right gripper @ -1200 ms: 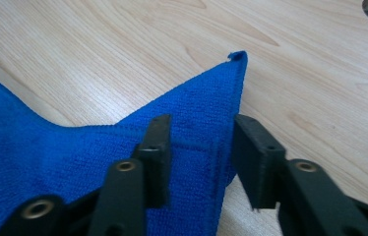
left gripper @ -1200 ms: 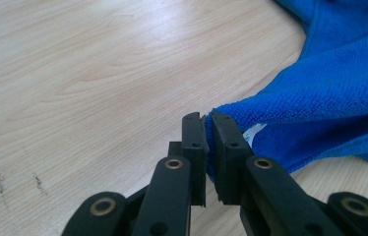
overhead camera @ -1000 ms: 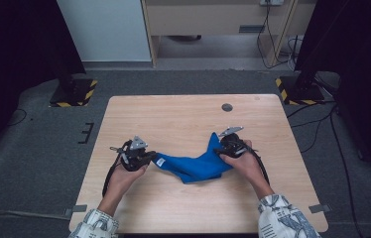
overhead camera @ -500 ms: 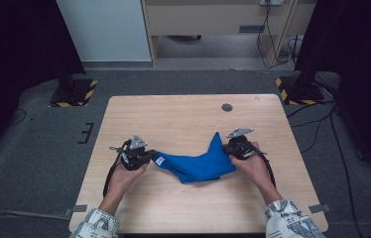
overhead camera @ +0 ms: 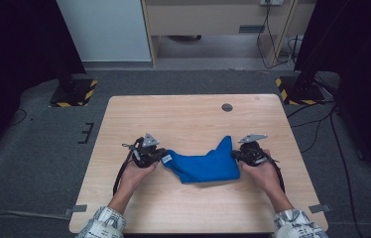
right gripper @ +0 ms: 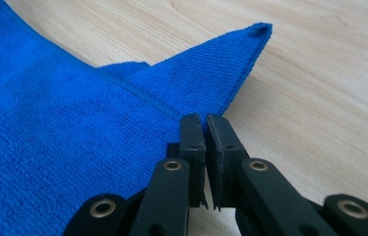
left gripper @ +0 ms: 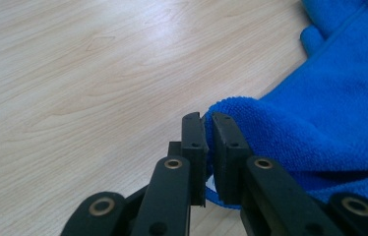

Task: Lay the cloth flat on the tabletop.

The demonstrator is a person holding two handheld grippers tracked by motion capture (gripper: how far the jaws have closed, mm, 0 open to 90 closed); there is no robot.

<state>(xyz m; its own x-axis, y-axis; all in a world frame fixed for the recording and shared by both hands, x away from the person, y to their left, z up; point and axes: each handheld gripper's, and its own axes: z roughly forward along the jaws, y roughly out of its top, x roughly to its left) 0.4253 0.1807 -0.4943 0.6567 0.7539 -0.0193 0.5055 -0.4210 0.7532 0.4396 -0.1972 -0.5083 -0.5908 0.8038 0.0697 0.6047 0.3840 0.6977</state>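
A blue terry cloth (overhead camera: pixel 203 166) lies bunched on the wooden table (overhead camera: pixel 183 114), stretched between my two grippers. My left gripper (overhead camera: pixel 165 157) is shut on the cloth's left fold; in the left gripper view the jaws (left gripper: pixel 207 123) pinch a rounded fold of the cloth (left gripper: pixel 320 108). My right gripper (overhead camera: pixel 234 154) has just closed its jaws on the cloth's right edge. In the right gripper view the gripper (right gripper: pixel 204 123) clamps the hem just below a pointed corner of the cloth (right gripper: pixel 74 123). That corner (overhead camera: pixel 225 141) sticks up toward the far side.
A small dark round disc (overhead camera: pixel 227 107) sits near the table's far edge. Bare wood surrounds the cloth on all sides. Beyond the table are grey carpet, black stands with yellow-striped bases (overhead camera: pixel 74 94) and a wooden cabinet (overhead camera: pixel 213 20).
The right gripper has shut on the cloth's right edge and moved right with it, drawing the cloth wider. The left gripper shifted slightly, still holding its fold.
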